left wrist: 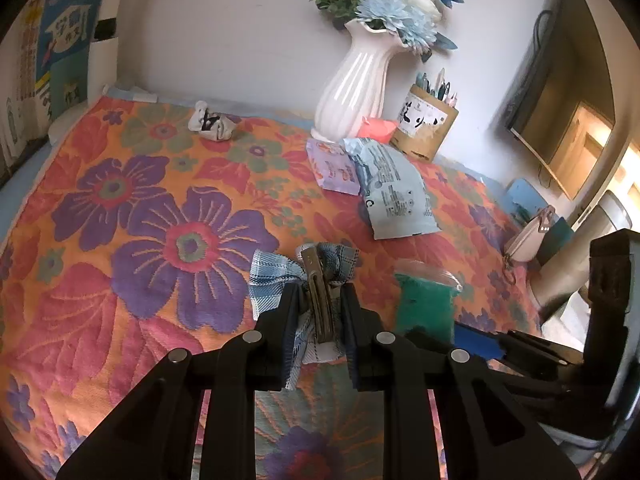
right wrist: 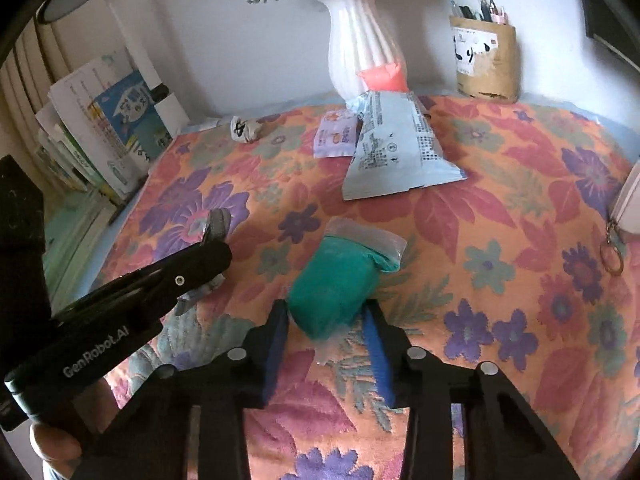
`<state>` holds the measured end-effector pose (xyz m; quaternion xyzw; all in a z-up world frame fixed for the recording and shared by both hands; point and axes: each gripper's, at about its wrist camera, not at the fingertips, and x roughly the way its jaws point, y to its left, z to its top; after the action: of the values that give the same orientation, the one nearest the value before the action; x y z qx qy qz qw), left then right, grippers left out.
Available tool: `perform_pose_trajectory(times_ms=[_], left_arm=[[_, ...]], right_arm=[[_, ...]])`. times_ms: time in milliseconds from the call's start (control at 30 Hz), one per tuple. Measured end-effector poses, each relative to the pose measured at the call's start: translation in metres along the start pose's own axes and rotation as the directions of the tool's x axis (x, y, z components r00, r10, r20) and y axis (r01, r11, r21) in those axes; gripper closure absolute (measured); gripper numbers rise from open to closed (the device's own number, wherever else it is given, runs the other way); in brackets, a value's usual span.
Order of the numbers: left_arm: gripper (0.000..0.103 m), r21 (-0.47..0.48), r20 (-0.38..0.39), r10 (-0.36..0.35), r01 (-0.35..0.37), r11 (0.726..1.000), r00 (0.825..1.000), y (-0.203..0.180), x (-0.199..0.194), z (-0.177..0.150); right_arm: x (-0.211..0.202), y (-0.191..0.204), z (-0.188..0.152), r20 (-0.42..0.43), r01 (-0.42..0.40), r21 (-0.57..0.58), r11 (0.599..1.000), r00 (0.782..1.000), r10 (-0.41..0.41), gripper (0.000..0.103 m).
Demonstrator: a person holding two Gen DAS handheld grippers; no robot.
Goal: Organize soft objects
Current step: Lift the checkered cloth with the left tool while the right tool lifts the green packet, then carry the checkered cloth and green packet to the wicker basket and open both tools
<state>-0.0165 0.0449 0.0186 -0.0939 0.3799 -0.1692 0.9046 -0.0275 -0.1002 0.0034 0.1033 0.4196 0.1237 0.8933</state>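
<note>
Table under one floral cloth point(left wrist: 120, 208) carries two packets at its far edge. Left gripper point(left wrist: 318, 320) clamps one plaid bow clip point(left wrist: 316, 280); right gripper point(right wrist: 326, 344), jaws apart, straddles one green pouch point(right wrist: 336, 280).

From my remote seat I see a pale wall point(left wrist: 240, 32) behind a table under a bright floral cloth point(left wrist: 120, 208), a white vase point(left wrist: 352, 88) of blue and white flowers, a cardboard pen holder point(left wrist: 426, 124), books point(right wrist: 116, 128) stacked at the left, a dark screen point(left wrist: 560, 92) at the right, warm daylight throughout.
</note>
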Motion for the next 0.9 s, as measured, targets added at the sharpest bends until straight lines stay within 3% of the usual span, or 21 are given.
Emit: perform_pose_trajectory(times_ms=[100, 200, 367, 500, 733, 900], left_arm=[[0.085, 0.017, 0.016, 0.021, -0.022, 1.000, 1.000, -0.005, -0.005, -0.003], [0.085, 0.020, 0.015, -0.007, 0.007, 1.000, 1.000, -0.016, -0.013, -0.010], [0.085, 0.040, 0.021, -0.113, 0.112, 0.993, 0.993, -0.056, -0.028, -0.024], [0.085, 0.122, 0.010, -0.176, 0.174, 0.977, 0.984, -0.105, -0.036, -0.027], [0.085, 0.242, -0.017, -0.281, 0.277, 0.930, 0.959, -0.180, -0.043, -0.032], [0.085, 0.323, -0.072, -0.346, 0.350, 0.879, 0.935, -0.235, -0.041, -0.035]], right_arm=[[-0.011, -0.009, -0.004, 0.010, -0.017, 0.024, 1.000, 1.000, 0.017, 0.069], [-0.037, -0.023, -0.011, 0.040, -0.029, 0.046, 0.999, 0.999, 0.027, 0.069], [-0.083, -0.053, -0.016, 0.105, -0.024, 0.112, 0.993, 0.994, 0.012, 0.069], [-0.119, -0.091, -0.021, 0.156, -0.136, 0.221, 0.966, 0.982, 0.103, 0.069], [-0.167, -0.135, -0.035, 0.217, -0.160, 0.324, 0.932, 0.972, 0.091, 0.069], [-0.195, -0.165, -0.044, 0.245, -0.164, 0.368, 0.915, 0.967, 0.075, 0.069]])
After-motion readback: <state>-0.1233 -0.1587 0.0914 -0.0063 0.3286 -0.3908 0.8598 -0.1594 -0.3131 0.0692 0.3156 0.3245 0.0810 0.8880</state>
